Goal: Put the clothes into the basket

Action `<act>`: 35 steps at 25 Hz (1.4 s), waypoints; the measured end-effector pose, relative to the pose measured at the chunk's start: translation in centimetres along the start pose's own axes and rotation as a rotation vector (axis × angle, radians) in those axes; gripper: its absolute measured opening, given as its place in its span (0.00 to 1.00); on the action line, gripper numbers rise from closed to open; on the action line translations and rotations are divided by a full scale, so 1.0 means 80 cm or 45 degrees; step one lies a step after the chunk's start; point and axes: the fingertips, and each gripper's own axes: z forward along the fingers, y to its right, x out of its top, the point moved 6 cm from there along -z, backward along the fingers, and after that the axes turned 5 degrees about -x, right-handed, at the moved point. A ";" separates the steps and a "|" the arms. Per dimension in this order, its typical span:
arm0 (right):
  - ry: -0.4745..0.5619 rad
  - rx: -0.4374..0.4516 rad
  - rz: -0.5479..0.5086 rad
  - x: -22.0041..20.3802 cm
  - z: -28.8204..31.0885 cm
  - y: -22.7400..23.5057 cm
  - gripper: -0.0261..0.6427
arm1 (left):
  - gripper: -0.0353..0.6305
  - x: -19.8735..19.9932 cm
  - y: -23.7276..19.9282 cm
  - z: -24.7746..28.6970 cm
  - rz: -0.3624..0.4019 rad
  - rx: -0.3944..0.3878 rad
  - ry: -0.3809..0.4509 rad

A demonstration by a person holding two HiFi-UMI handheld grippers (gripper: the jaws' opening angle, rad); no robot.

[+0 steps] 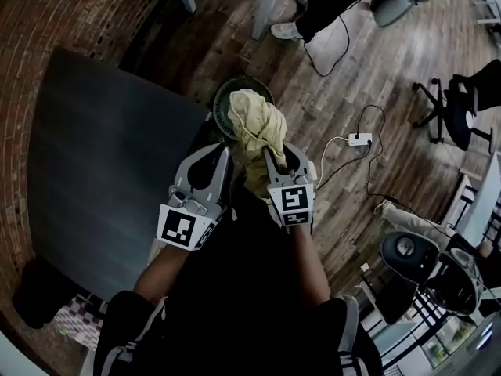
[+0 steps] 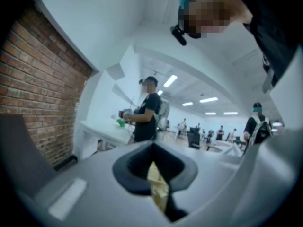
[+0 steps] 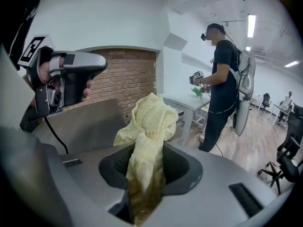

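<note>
A pale yellow knitted garment hangs bunched above a dark green round basket that stands on the wood floor beside the grey table. My right gripper is shut on the garment; in the right gripper view the cloth rises out of the closed jaws. My left gripper sits just left of it over the table's edge. In the left gripper view a narrow strip of the yellow cloth is pinched between its shut jaws. The left gripper also shows in the right gripper view.
A white power strip with cables lies on the floor right of the basket. Black office chairs stand at the far right. A person stands by a white table; that person's shoes are beyond the basket.
</note>
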 end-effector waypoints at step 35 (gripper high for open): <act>-0.308 -0.119 0.450 -0.224 0.342 0.000 0.22 | 0.06 -0.149 -0.158 0.086 -0.259 0.046 -0.108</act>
